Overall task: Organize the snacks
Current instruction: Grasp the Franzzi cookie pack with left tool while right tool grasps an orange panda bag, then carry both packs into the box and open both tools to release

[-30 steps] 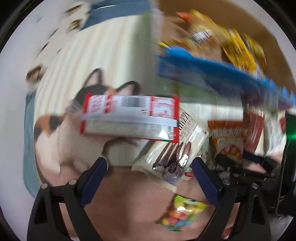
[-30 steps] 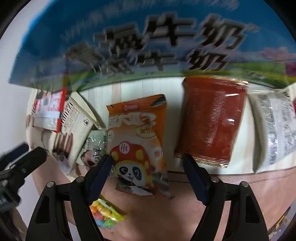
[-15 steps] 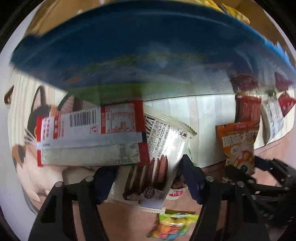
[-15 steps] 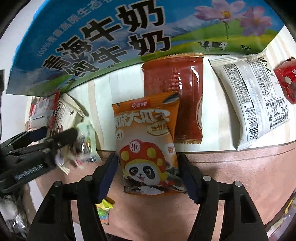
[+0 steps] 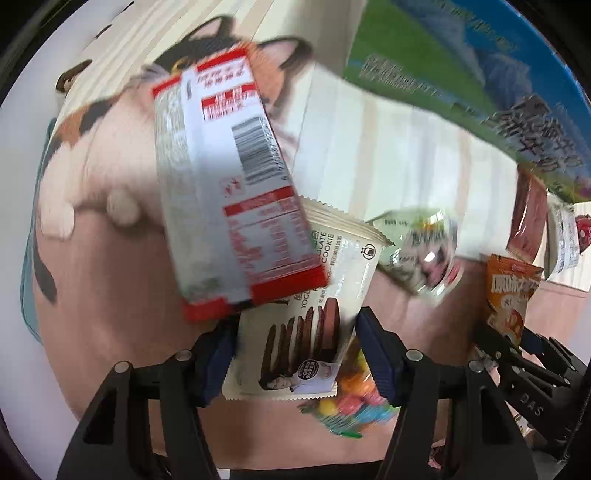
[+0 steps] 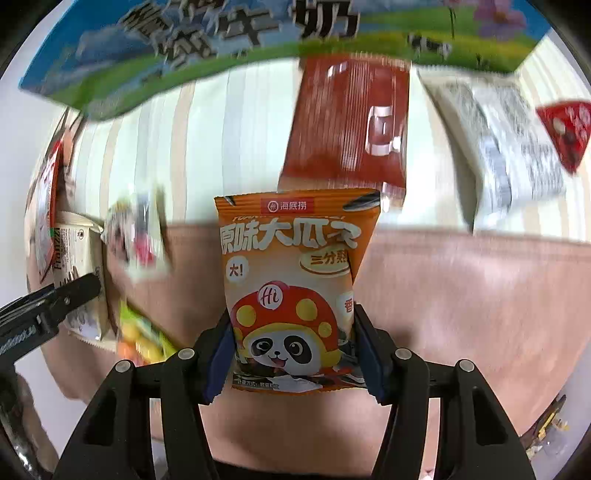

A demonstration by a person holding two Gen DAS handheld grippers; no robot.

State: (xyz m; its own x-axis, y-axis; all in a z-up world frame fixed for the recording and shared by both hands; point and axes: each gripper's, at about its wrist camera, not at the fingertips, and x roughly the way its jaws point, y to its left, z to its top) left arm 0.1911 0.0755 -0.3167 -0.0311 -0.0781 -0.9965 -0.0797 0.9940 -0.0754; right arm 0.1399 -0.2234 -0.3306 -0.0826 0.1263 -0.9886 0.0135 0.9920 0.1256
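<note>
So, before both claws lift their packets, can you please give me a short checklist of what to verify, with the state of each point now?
1. Left claw around the chocolate cookie packet, jaws just closing: ok.
2. Right claw closed on the orange panda snack bag, pads at both edges: ok.
3. Cookie packet free of other items: not ok, the red and white box overlaps its top.
4. Colourful candy bag clear of the left claw: cannot tell, it lies partly under the packet.
5. Panda bag free of the dark red pouch: ok, no overlap seen.
6. Milk carton out of the lifting path: cannot tell.
</note>
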